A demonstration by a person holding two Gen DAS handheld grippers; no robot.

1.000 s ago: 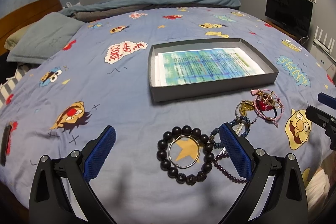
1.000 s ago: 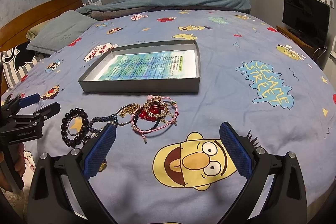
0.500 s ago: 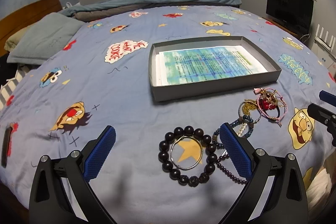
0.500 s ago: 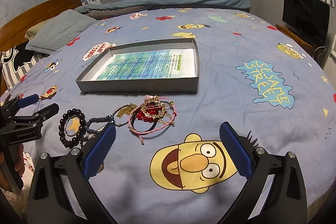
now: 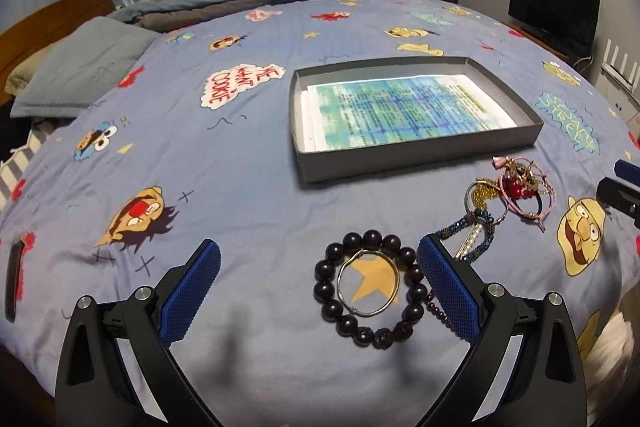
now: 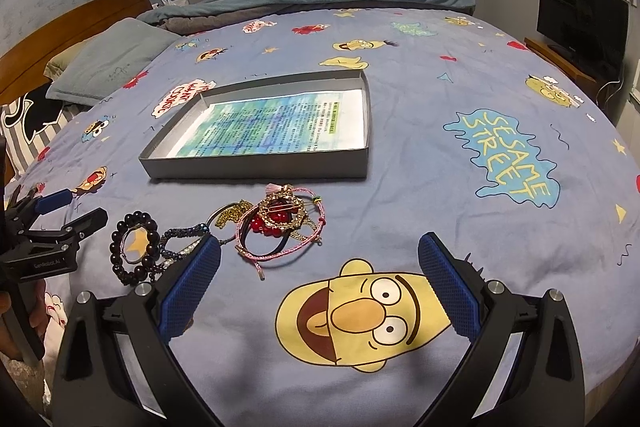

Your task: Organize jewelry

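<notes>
A dark bead bracelet (image 5: 410, 294) with a thin silver bangle (image 5: 368, 285) inside it lies on the bedspread, just inside my open left gripper (image 5: 318, 289) near its right finger. Blue bead strands (image 5: 476, 233) and a pile of pink, gold and red bracelets (image 5: 524, 187) lie to the right. A grey shallow box (image 5: 420, 161) lined with printed paper sits behind them. My right gripper (image 6: 318, 287) is open and empty over a yellow cartoon face, with the pile (image 6: 280, 219) just ahead left. The bead bracelet also shows in the right wrist view (image 6: 136, 251).
The Sesame Street bedspread (image 6: 508, 155) covers the whole bed. Pillows (image 5: 84, 67) lie at the far left by a wooden headboard. A TV (image 6: 580, 19) stands at the right. The left gripper (image 6: 52, 239) shows at the left edge of the right wrist view.
My left gripper has drifted left, so the bead bracelet sits nearer its right finger. My right gripper shifted slightly right and closer. Nothing was grasped.
</notes>
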